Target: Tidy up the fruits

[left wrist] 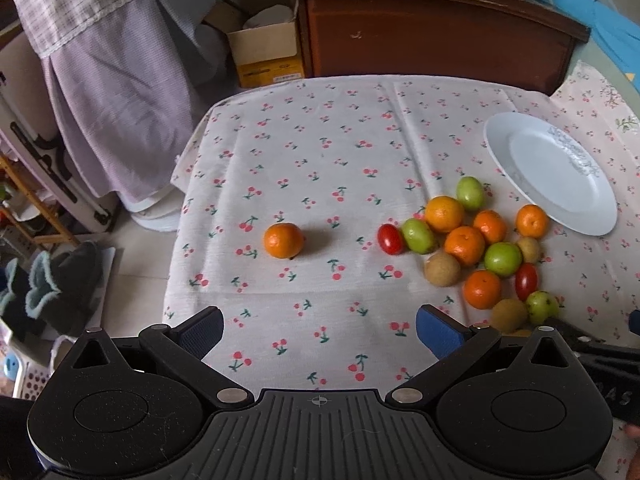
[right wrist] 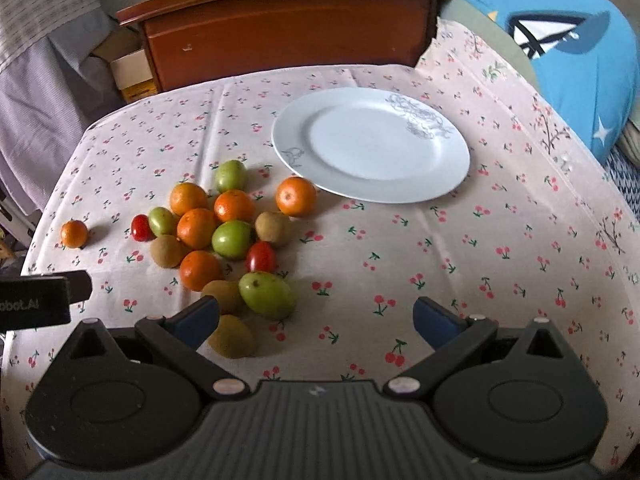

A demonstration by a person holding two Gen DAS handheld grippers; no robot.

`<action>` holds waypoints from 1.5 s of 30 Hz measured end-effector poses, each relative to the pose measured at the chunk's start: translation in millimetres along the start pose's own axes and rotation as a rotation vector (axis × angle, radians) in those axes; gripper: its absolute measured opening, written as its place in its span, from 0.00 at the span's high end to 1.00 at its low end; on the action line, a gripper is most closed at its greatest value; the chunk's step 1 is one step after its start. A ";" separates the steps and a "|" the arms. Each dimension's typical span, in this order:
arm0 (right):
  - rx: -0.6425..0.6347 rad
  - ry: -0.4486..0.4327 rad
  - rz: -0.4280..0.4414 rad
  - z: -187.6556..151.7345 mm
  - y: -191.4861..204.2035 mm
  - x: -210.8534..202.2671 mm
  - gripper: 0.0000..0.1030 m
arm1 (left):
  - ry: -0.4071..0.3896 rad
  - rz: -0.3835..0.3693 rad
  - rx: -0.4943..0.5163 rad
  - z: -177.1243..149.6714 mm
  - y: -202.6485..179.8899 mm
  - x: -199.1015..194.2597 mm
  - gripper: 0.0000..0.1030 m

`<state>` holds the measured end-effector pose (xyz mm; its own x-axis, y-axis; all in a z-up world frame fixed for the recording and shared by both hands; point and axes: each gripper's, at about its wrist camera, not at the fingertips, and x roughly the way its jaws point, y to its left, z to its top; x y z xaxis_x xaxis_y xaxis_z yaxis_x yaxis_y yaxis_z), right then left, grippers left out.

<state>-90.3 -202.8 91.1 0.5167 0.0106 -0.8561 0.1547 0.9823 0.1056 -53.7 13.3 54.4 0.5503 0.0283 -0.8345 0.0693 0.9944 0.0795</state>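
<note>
Left gripper (left wrist: 320,334): jaws apart, holding nothing
Right gripper (right wrist: 316,318): jaws apart, holding nothing
Fruit pile (right wrist: 232,236): left of plate (right wrist: 448,184)
Lone orange (left wrist: 283,240): far left

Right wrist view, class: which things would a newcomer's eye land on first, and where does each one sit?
The bright heap of small orange, green, red and brown fruits on the cherry-print tablecloth draws the eye first, left of centre. Just behind and to its right lies the round white plate, with nothing on it. One small orange fruit sits alone near the cloth's left edge, apart from the heap.
</note>
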 end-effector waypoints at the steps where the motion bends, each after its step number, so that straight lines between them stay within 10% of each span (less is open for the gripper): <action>1: 0.015 -0.006 0.000 -0.4 -2.0 0.4 0.01 | 0.002 0.008 -0.002 0.0 0.5 0.3 0.00; 45: -0.012 0.028 -0.067 1.1 4.6 2.7 0.01 | 0.028 0.007 0.043 -6.9 -16.7 7.3 0.00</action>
<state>-87.3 -198.4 89.8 0.4819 -0.0500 -0.8748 0.1782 0.9831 0.0420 -56.5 -2.4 43.2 0.5274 0.0384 -0.8487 0.1019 0.9889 0.1081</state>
